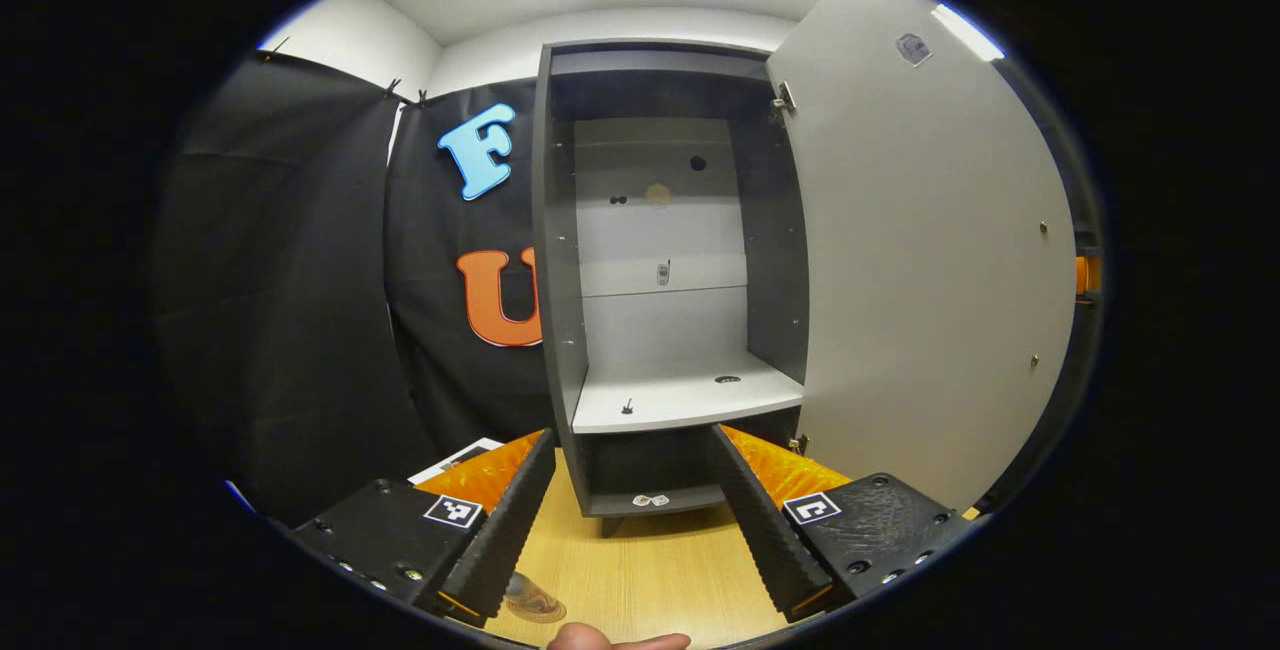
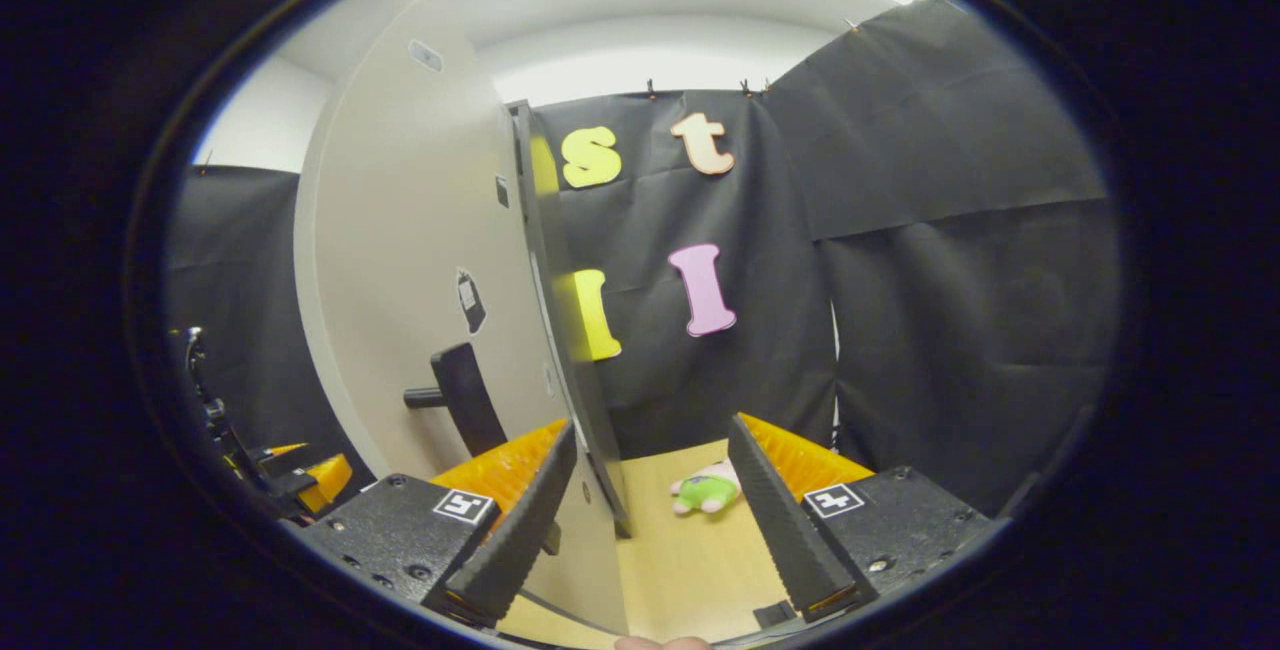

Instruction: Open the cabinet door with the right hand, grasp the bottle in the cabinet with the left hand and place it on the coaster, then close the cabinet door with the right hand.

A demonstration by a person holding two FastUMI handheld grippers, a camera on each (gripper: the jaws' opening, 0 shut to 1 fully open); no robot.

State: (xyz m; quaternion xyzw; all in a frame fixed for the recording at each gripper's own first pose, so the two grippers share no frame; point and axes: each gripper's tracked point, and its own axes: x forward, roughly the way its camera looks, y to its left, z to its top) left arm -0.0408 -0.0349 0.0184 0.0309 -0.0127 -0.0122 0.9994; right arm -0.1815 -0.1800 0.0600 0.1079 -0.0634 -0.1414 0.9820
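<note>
The dark grey cabinet (image 1: 560, 280) stands on the wooden table with its door (image 1: 920, 260) swung wide to the right. Its pale shelf (image 1: 680, 395) carries just two small dark marks. My left gripper (image 1: 633, 435) is open in front of the cabinet, nothing between its fingers. A small round brownish, glassy thing (image 1: 532, 602) lies low beside the left finger, partly hidden; I cannot tell what it is. In the right gripper view the door's front face (image 2: 400, 280) bears a black handle (image 2: 465, 395). My right gripper (image 2: 652, 425) is open astride the door's edge (image 2: 560, 330), not pressing it.
A green and pink plush toy (image 2: 705, 490) lies on the wooden tabletop (image 2: 690, 570) behind the door. A white sheet (image 1: 455, 460) lies at the table's left. An orange and black device (image 2: 300, 475) sits low left of the door. A fingertip (image 1: 615, 640) shows at the bottom edge.
</note>
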